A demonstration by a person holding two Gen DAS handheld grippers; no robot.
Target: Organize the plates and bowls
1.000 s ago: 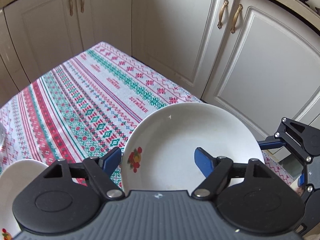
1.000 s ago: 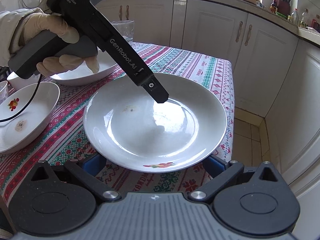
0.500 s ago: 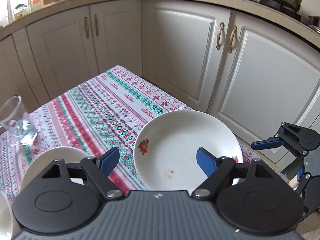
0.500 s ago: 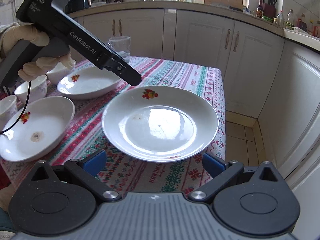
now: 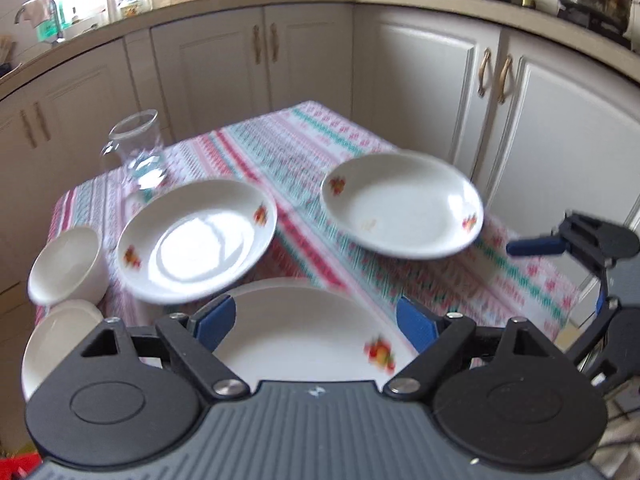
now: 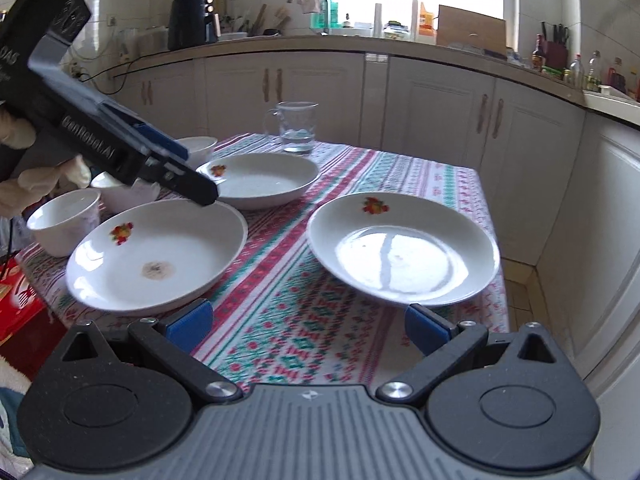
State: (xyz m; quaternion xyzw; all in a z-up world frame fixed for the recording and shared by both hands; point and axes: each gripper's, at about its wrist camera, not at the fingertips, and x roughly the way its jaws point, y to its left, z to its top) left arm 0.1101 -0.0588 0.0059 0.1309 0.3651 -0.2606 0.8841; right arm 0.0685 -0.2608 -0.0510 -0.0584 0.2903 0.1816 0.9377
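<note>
On the patterned worktop (image 6: 288, 320), three fruit-print plates (image 6: 404, 248) lying flat, small bowls (image 6: 64, 222) clustered left. Left claw (image 5: 316, 322) angled down over the nearest plate, jaws opening, empty; right claw (image 6: 308, 324) wide, empty.

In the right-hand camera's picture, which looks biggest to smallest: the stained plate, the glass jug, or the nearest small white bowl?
1. Stained plate, clearly largest.
2. Small white bowl.
3. Glass jug, though it stands farther away, so these two are unsure.

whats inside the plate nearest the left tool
In the nearest plate: a brownish food smear at its centre and a printed fruit motif by the rim. The left tool hangs over its far rim, hiding that edge.
</note>
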